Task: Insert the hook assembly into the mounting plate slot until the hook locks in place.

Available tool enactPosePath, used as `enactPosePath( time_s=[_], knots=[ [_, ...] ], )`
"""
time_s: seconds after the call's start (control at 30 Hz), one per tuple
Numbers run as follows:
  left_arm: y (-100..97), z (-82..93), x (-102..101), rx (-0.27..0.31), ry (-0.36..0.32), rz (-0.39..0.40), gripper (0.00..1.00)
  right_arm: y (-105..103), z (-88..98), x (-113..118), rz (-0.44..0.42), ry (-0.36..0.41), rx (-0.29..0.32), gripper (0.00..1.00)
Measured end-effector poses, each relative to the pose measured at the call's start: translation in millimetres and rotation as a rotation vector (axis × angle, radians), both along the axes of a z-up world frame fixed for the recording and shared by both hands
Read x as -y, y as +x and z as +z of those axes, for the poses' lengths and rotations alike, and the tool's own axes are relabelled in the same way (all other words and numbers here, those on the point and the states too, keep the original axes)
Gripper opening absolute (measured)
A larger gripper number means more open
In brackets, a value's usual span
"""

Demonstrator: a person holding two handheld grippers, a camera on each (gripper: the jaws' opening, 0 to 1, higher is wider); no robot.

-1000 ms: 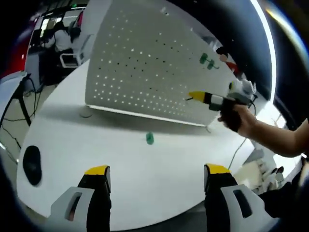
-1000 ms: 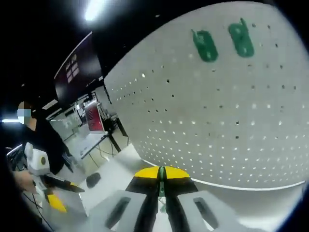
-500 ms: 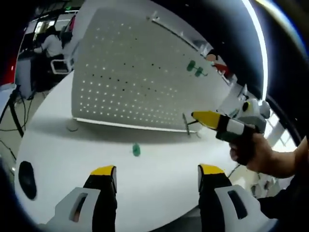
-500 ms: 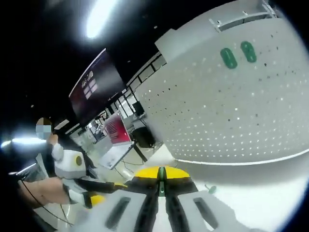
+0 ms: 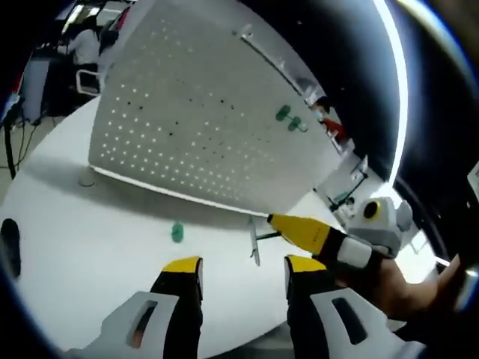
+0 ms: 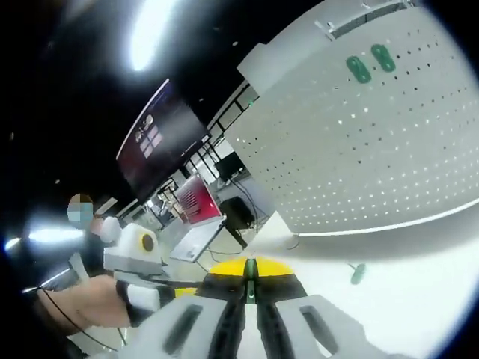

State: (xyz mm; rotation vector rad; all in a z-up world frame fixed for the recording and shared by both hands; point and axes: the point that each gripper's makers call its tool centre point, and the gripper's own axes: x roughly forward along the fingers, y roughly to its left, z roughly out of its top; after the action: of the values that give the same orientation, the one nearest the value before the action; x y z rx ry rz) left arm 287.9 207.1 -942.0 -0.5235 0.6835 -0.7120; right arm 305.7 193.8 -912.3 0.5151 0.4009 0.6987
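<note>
The white perforated mounting plate [image 5: 194,127] [image 6: 359,149] stands upright on the white table [image 5: 90,239]. Two green hooks [image 5: 289,119] [image 6: 370,63] sit in its upper part. A small green piece [image 5: 177,232] [image 6: 357,274] lies on the table in front of the plate. My right gripper [image 5: 278,221] comes in from the right, shut on a thin metal hook [image 5: 255,243] that hangs from its yellow tips. In its own view the right gripper [image 6: 250,271] has its jaws pressed together. My left gripper [image 5: 243,268] is open just below that hook, nothing between its fingers.
A black oval object [image 5: 9,241] lies near the table's left edge. A small round disc [image 5: 86,179] rests at the plate's foot. Behind are desks with a seated person [image 5: 86,45], a dark screen [image 6: 161,138] and a red-lit laptop [image 6: 196,206].
The right gripper has pulled back from the plate with the metal hook and come close to the left gripper. The left jaws stand nearer each other than before.
</note>
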Motion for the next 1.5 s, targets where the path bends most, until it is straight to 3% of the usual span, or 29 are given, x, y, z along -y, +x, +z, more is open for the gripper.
enactPosePath(
  time_s=[0.3, 0.5, 0.87, 0.93, 1.0, 1.27, 1.37, 1.5],
  knots=[
    [-6.6, 2.3, -1, -0.019, -0.048, 0.008, 0.25, -9, 7.3, -16, 0.036, -0.02, 0.046, 0.0],
    [-9.0, 4.4, -4, -0.027, -0.084, 0.016, 0.09, -14, 10.7, -24, 0.046, -0.015, 0.059, 0.0],
    [-13.1, 0.8, -5, -0.048, -0.084, 0.011, 0.04, -20, 12.6, -29, 0.059, -0.065, 0.105, 0.0],
    [-15.4, 0.9, -4, -0.02, -0.051, -0.009, 0.03, -21, 12.9, -30, 0.07, -0.078, 0.125, 0.0],
    [-15.6, -0.2, -6, 0.001, -0.011, -0.009, 0.02, -22, 10.4, -31, 0.072, -0.061, 0.098, 0.0],
    [-10.7, 10.2, -10, 0.047, 0.012, 0.001, 0.01, -22, 27.4, -29, 0.086, -0.029, 0.082, 0.06],
    [-5.6, 16.6, -12, 0.133, 0.096, -0.004, 0.01, -21, 40.7, -21, 0.061, 0.005, 0.081, 0.08],
    [0.1, 35.1, -12, 0.244, 0.132, 0.001, 0.01, -25, 52.5, -22, 0.082, 0.023, 0.09, 0.09]
  ],
)
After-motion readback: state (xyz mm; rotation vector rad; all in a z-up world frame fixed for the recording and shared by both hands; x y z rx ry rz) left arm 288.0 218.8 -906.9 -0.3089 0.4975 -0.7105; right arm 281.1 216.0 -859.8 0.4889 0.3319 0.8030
